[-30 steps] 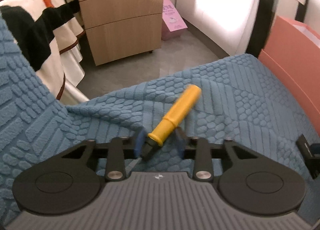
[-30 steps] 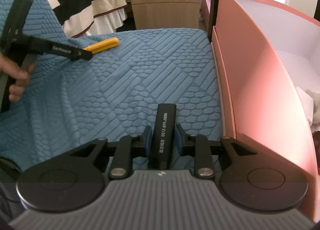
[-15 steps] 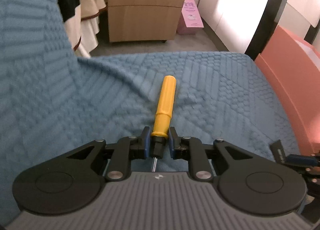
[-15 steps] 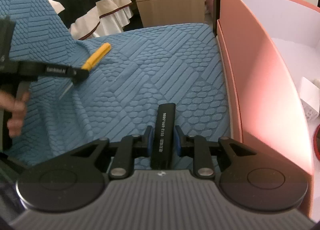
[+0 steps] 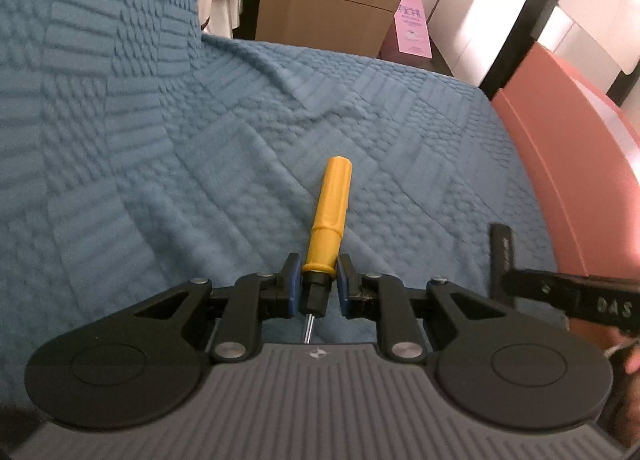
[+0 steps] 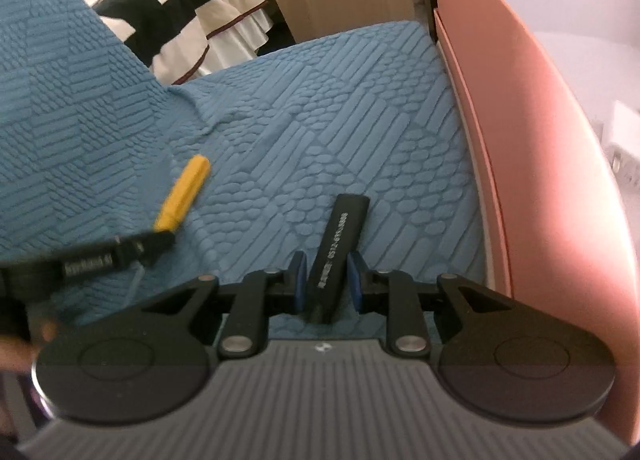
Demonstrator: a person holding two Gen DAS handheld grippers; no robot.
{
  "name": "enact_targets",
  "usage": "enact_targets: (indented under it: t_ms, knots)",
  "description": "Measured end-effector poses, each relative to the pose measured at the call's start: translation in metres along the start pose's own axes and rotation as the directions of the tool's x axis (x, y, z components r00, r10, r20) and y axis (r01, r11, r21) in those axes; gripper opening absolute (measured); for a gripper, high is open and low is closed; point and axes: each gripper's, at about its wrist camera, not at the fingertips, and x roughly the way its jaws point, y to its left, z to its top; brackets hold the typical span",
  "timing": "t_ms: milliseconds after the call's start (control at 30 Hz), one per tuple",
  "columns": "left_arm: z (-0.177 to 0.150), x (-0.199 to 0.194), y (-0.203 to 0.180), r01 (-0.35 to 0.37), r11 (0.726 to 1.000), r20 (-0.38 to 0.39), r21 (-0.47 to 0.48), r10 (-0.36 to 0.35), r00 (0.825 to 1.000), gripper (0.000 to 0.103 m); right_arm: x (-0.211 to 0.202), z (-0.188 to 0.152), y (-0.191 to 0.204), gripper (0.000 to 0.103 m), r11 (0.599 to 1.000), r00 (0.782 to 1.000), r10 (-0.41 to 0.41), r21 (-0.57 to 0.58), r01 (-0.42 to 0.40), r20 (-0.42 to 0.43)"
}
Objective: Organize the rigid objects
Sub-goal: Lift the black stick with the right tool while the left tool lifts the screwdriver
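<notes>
Screwdriver (image 5: 328, 220) with the yellow handle sits at the centre of the left wrist view, its dark collar pinched between the blue pads of the left tongs (image 5: 318, 288), which have just been closing on it and now grip it; the metal shaft points back toward the camera. In the right wrist view a black bar (image 6: 338, 252) with white printing stands at lower centre, clamped in the right tongs (image 6: 328, 284). Both things appear lifted clear of the blue textured cover (image 5: 200, 180), though contact underneath is hard to judge. A pink box (image 6: 532, 164) runs down the right side of the frame, and inside it, at the far right edge, lies something white (image 6: 624, 140), too cropped to name. So the picking up looks done for both pieces, and some sorting may already be in the box. What seems left is carrying each piece over the pink wall and setting it down inside.
</notes>
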Motion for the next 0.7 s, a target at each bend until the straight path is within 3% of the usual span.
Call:
enact_targets:
  t_ms: [233, 400, 567, 700]
  knots:
    - [-0.031, -0.022, -0.011, 0.038, 0.997, 0.000, -0.061, -0.038, 0.999, 0.022, -0.005, -0.006, 0.000, 0.026, 1.000, 1.000, 0.028, 0.001, -0.028, -0.012]
    - [-0.038, -0.022, -0.014, 0.042, 0.998, -0.009, -0.054, -0.042, 0.999, 0.022, -0.005, -0.005, -0.002, 0.027, 0.999, 1.000, 0.023, 0.023, -0.023, 0.018]
    - [-0.034, -0.019, -0.014, 0.073, 0.996, -0.007, -0.048, -0.073, 0.997, 0.023, 0.002, -0.002, 0.001, 0.031, 0.999, 0.998, -0.051, -0.010, 0.051, 0.036]
    - [-0.031, -0.015, -0.014, 0.085, 0.995, -0.011, -0.047, -0.086, 0.996, 0.023, 0.007, -0.004, 0.003, 0.031, 0.997, 0.997, -0.066, -0.029, 0.067, 0.042]
